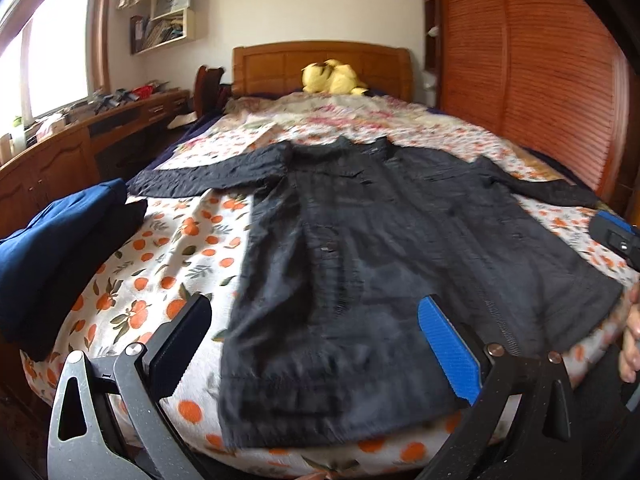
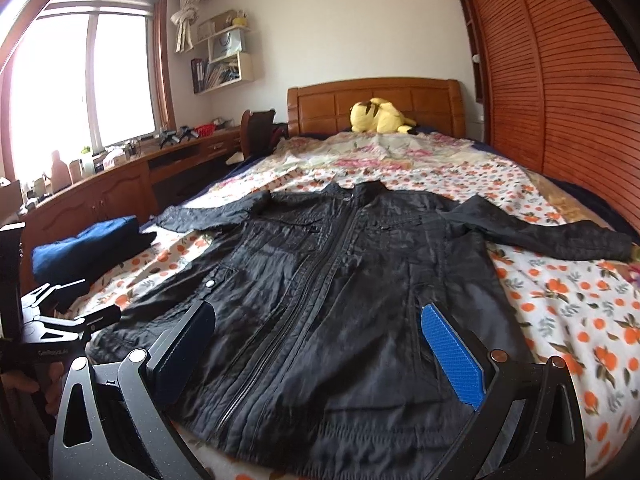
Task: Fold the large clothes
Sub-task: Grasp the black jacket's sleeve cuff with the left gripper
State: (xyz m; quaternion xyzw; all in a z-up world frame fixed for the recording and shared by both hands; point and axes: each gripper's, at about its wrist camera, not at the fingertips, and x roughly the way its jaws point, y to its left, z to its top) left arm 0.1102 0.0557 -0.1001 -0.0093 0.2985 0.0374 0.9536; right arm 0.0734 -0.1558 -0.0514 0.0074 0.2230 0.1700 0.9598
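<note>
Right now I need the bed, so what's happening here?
A person is about to fold a black jacket, which lies flat and zipped on the bed, sleeves spread. The left hand-held gripper and the right hand-held gripper hover open over its hem, gripping nothing. Folded blue clothes sit at the bed's left edge.

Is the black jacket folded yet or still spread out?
Spread out. The black jacket lies flat and front-up on the bed, both sleeves stretched to the sides, zipper running down the middle; no fold shows.
</note>
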